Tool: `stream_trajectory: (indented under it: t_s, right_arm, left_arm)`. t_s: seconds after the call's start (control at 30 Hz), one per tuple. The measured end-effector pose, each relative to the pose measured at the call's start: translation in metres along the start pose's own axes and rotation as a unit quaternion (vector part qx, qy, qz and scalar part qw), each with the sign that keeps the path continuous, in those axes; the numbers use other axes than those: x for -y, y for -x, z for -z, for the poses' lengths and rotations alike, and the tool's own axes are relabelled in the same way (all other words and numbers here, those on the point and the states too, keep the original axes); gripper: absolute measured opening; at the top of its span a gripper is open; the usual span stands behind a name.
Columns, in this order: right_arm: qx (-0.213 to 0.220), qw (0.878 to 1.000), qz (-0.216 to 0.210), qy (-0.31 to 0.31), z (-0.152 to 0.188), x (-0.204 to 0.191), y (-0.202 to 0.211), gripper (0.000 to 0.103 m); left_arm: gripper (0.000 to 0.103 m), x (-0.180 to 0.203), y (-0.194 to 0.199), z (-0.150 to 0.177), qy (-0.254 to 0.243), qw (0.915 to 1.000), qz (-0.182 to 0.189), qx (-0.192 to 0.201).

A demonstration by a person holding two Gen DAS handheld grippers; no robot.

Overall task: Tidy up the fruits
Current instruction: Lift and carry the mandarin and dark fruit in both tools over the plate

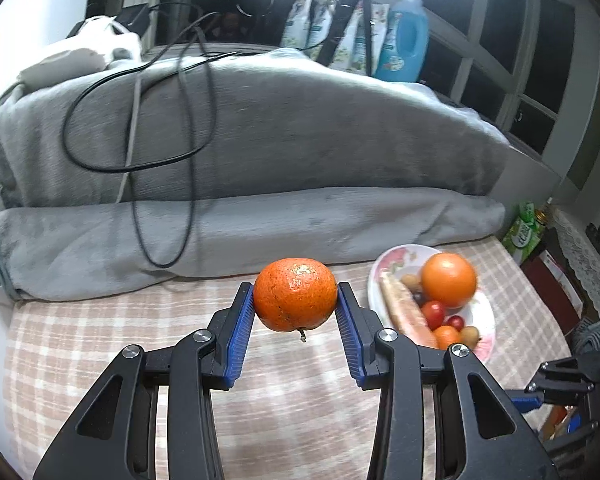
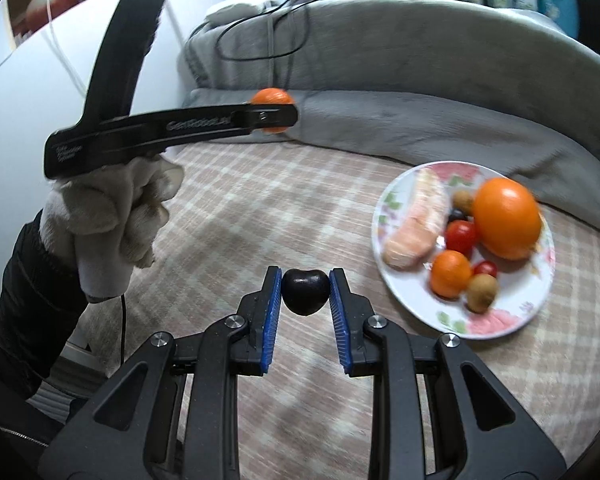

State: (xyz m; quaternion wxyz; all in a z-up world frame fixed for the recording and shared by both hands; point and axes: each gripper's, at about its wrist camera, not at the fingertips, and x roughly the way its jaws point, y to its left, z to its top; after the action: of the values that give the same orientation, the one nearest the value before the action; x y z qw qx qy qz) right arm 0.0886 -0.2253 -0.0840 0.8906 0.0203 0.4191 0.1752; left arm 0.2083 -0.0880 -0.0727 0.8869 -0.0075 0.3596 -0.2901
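My left gripper [image 1: 296,300] is shut on a rough-skinned tangerine [image 1: 295,294] and holds it above the checked cloth. It also shows in the right wrist view [image 2: 274,114] at the upper left, with the tangerine [image 2: 272,98] in it. My right gripper [image 2: 305,290] is shut on a dark cherry [image 2: 305,291], left of the floral plate [image 2: 500,320]. The plate [image 1: 482,320] holds a large orange [image 2: 506,224], a peeled citrus segment [image 2: 418,224], cherry tomatoes [image 2: 460,236], a small orange [image 2: 450,274] and brown longans [image 2: 480,290].
A folded grey blanket [image 1: 260,152] with black cables [image 1: 140,128] lies behind the checked cloth [image 1: 100,340]. A blue detergent bottle [image 1: 404,40] and packets stand on the windowsill. Cartons [image 1: 524,228] stand at the right edge of the bed.
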Motion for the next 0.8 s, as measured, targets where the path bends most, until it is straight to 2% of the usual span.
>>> stream_trajectory:
  t_s: [0.37, 0.8]
  right_arm:
    - [0.022, 0.998, 0.040, -0.037, 0.009, 0.042, 0.031, 0.025]
    - [0.019, 0.996, 0.064, -0.065, 0.012, 0.081, 0.026, 0.025]
  left_arm:
    - [0.039, 0.038, -0.011, -0.006, -0.027, 0.9992, 0.026, -0.008]
    - [0.039, 0.068, -0.035, -0.012, -0.050, 0.9975, 0.045, -0.023]
